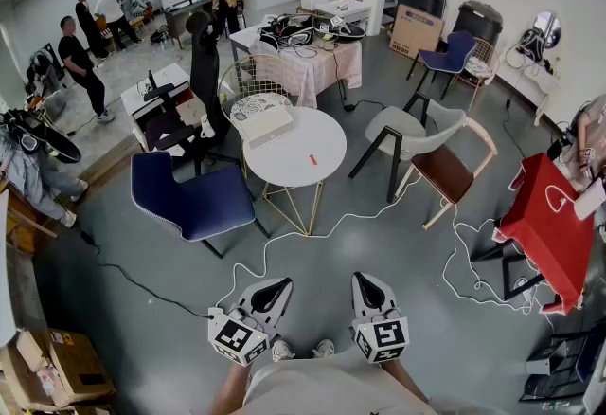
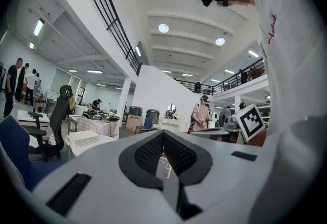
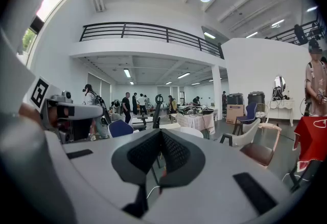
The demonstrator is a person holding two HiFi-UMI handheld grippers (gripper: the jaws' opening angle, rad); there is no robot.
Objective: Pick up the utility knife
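Item: utility knife (image 1: 312, 159), a small, slim, red-orange piece; at this range no blade or detail can be made out.
Location: it lies flat on the round white table (image 1: 284, 171), towards the table's right side, apart from the white box (image 1: 265, 126) at the far left of the top.
Surroundings: a blue chair (image 1: 194, 200) stands just left of the table; a white cable (image 1: 379, 209) trails over the grey floor between the table and the person.
Head view only: the knife, the whole table top, and both tongs held low near the person's body, well apart from the table.
Left gripper view only: the white box (image 2: 82, 138) seen edge-on, the person's white shirt, and the marker cube (image 2: 251, 120) of the other tongs at right. Knife too small to find.
Right gripper view only: the mezzanine railing (image 3: 148, 31) and a red cloth (image 3: 312, 138) at right.
Left tongs (image 1: 280, 283): jaws together, pads (image 2: 148, 152) meeting, nothing between them.
Right tongs (image 1: 365, 279): jaws fully closed, pads (image 3: 176, 152) meeting, nothing held, touching nothing.
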